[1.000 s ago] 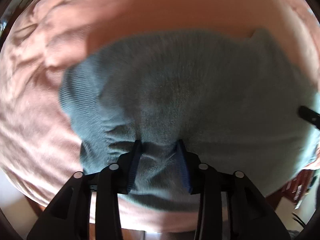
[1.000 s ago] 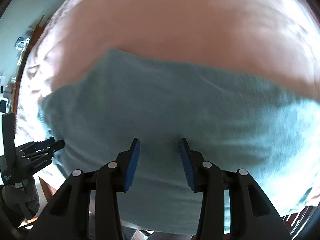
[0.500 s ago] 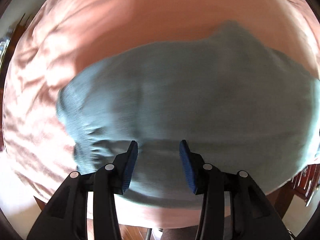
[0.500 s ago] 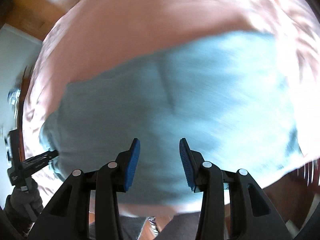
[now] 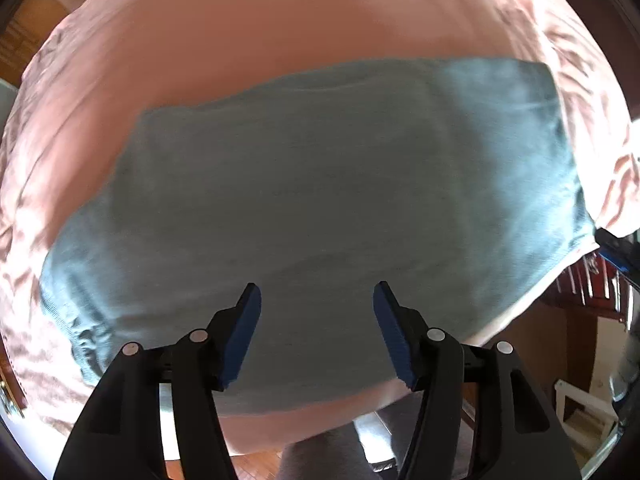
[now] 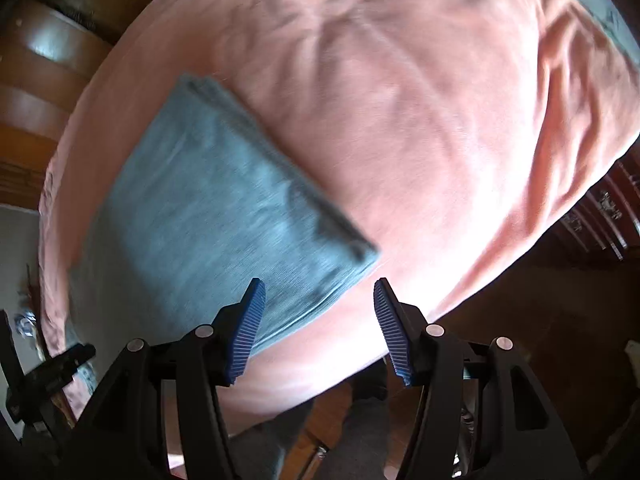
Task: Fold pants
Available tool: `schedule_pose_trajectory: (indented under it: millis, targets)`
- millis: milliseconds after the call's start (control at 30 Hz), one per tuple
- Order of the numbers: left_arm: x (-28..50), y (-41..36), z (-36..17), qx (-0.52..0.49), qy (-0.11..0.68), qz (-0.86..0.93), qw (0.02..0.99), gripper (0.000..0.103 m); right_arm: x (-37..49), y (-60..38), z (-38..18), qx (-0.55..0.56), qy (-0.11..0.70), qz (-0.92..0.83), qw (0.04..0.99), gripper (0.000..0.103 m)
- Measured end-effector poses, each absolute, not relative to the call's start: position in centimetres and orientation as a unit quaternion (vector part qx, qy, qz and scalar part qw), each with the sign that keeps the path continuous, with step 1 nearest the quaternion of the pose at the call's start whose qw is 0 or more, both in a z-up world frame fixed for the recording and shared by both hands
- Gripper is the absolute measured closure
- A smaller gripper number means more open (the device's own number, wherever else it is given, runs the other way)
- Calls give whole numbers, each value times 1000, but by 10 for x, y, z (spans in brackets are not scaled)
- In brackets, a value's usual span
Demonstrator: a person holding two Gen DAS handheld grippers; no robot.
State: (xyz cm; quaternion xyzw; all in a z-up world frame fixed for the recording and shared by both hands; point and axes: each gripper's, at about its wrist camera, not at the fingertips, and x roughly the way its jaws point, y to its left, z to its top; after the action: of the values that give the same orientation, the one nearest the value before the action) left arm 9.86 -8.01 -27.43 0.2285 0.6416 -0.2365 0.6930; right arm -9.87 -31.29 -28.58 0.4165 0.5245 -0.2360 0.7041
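Below left tool (image 5: pixel 317 330), folded pants (image 5: pixel 320 208)

Pants (image 5: pixel 320 184): matt blue-grey knit cloth, soft nap. Bed cover (image 6: pixel 420 100): matt pink cloth, creased. Right tongs (image 6: pixel 318 320): ribbed blue pads (image 6: pixel 248 328) on black plastic.

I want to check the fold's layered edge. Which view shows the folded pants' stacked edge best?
The right wrist view: the pants lie slantwise on the pink bedspread, their layered edge running along the upper right side. The left wrist view shows mainly the flat top face.
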Motion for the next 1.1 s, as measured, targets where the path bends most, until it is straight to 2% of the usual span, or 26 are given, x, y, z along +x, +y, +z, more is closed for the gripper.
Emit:
schedule_pose_trajectory:
  millis: [367,600,667,733,767,967,1100]
  targets:
    - [74,-172,-274,220,661,-261,669,44,-109,-347,-357,527,487,-176,674,45]
    - [87,-215,-277,214,656,-296,661,44,-117,-352,-370,566,457,-172,665,45]
    - [84,-232,-279,207,660,-305,655,44,-120,-351,-366,582,442,-145,667,53]
    - [78,-237,-276,200,664,-310,651,44,-121,-350,-365,583,440,-131,670,73]
    - [78,-245,-278,194,668,-311,648,44,-122,-349,-363,587,435,-123,671,76]
    - [87,-277,-278,156,686,-313,638,44,-131,-346,-323,566,409,-98,709,81]
    - [94,-292,-265,138,685,-328,635,41,-124,-322,-281,486,420,-94,760,81]
